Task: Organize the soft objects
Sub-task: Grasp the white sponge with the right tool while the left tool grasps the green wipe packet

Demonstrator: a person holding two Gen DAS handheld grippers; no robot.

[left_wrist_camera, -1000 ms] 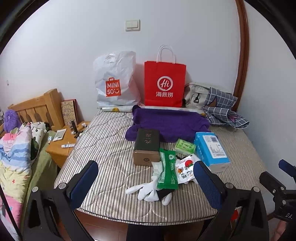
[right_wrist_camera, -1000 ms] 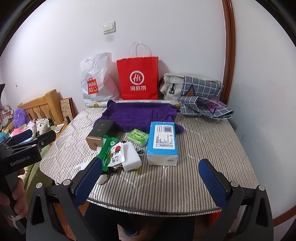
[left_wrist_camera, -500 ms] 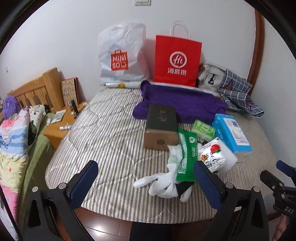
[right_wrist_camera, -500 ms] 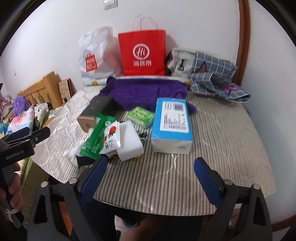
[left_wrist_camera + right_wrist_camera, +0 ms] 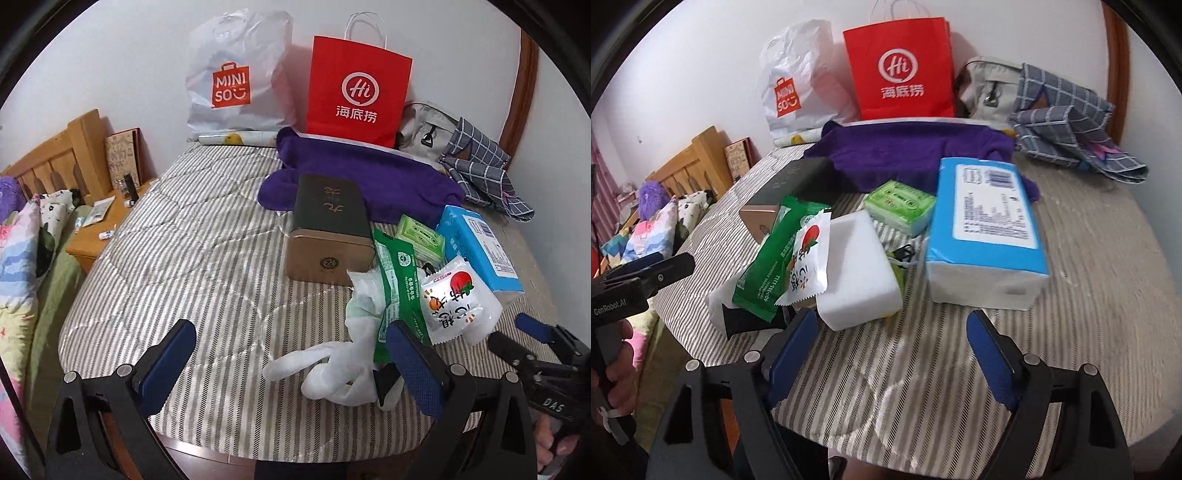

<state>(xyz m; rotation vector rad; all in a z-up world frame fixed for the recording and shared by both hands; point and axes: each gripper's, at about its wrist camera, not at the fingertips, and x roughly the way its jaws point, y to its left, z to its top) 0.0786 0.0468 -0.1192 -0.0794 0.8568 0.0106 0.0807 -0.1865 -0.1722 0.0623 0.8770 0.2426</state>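
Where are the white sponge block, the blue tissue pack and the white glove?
white sponge block [image 5: 860,273], right wrist view, top face.
blue tissue pack [image 5: 990,221], right wrist view, label.
white glove [image 5: 325,365], left wrist view, fingers.

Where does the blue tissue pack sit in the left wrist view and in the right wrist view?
Left wrist: the blue tissue pack lies at the right, past the strawberry sachet.
Right wrist: it lies right of centre, beside the white sponge block.
Shared landmark: the red paper bag at the wall, with the purple cloth before it.
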